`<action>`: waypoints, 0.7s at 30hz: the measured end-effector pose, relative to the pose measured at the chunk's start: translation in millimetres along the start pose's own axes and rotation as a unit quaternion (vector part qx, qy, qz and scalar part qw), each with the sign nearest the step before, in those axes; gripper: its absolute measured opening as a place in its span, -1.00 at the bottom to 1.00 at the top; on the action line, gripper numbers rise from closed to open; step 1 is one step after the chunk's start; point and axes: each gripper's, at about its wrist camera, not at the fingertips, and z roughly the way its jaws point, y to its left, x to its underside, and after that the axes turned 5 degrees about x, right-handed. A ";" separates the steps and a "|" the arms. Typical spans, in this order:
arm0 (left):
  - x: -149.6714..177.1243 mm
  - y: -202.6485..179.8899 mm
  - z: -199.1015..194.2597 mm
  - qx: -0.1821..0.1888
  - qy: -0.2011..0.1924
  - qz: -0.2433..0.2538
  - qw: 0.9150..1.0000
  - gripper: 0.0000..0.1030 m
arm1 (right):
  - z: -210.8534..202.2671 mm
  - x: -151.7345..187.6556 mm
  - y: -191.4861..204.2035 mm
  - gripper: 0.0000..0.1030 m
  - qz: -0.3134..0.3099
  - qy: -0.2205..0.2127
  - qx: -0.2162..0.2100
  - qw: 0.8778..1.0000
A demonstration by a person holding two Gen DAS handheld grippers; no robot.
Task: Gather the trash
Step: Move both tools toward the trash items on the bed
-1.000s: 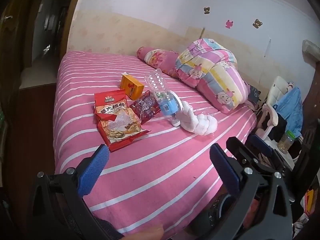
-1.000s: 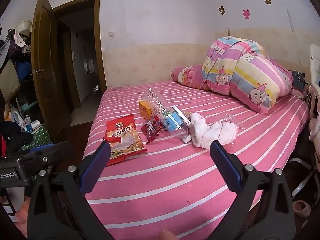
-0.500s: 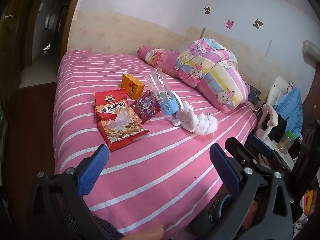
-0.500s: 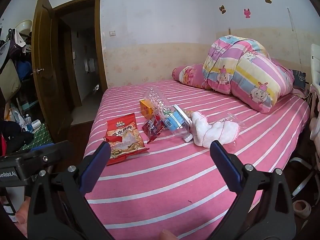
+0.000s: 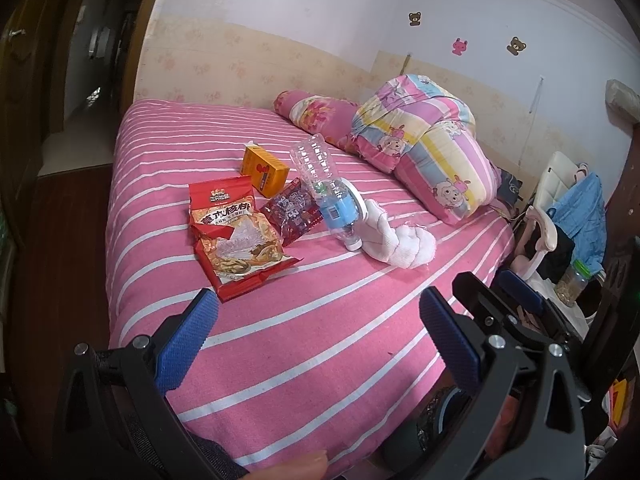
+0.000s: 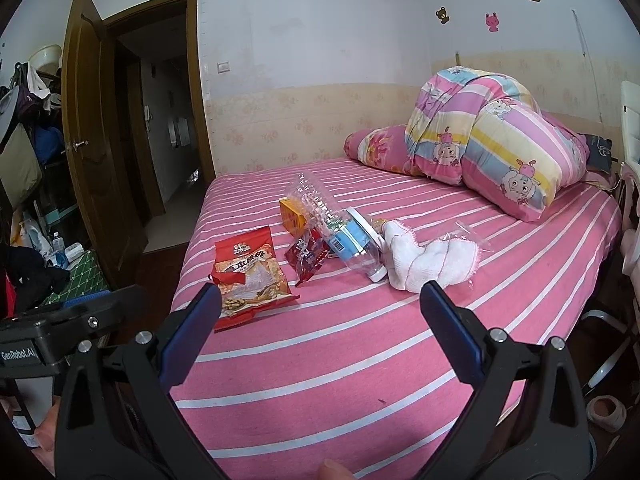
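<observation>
Pink sheet with white stripes covers the bed (image 5: 320, 344), and the trash lies in a loose cluster near its middle. Red snack bag (image 5: 236, 232) flat, nearest the foot end. Dark red wrapper (image 5: 292, 212) just beside it, touching the clear plastic bottle (image 5: 328, 192), which lies on its side, blue label toward the white cap. Orange box (image 5: 264, 170) behind the wrapper, close to the bottle's base. White sock (image 5: 396, 240) bunched against the bottle's cap end; a scrap of clear plastic film (image 6: 466, 234) just beyond it. A round white-rimmed lid-like piece sits between bottle and sock, kind unclear.

Left gripper (image 5: 318, 334): blue pads spread wide, nothing between them, held above the near part of the bed, well short of the trash. Right gripper (image 6: 320, 322): jaws likewise wide apart and empty, over the near edge, snack bag just past its left pad (image 6: 196, 328).

Folded patterned quilt (image 5: 432, 148) and pink floral pillow (image 5: 316, 114) at the far side by the wall. Brown door (image 6: 96, 152) stands open, left in the right wrist view
</observation>
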 end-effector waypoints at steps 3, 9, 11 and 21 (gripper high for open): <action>0.0 0.2 0.1 0.000 0.000 0.000 1.000 0.90 | 0.1 -0.2 -0.2 0.90 0.000 0.000 0.000 1.000; 0.1 0.2 0.2 0.000 0.001 -0.001 1.000 0.90 | 0.8 -1.3 -1.4 0.90 0.001 0.000 -0.001 1.000; 1.2 2.8 0.8 -0.001 0.002 -0.001 1.000 0.90 | 0.8 -1.3 -2.2 0.90 0.003 0.000 -0.002 1.000; 10.3 12.9 5.0 -0.017 0.012 -0.043 0.999 0.90 | -5.3 -3.7 -6.0 0.90 0.016 -0.012 -0.039 0.999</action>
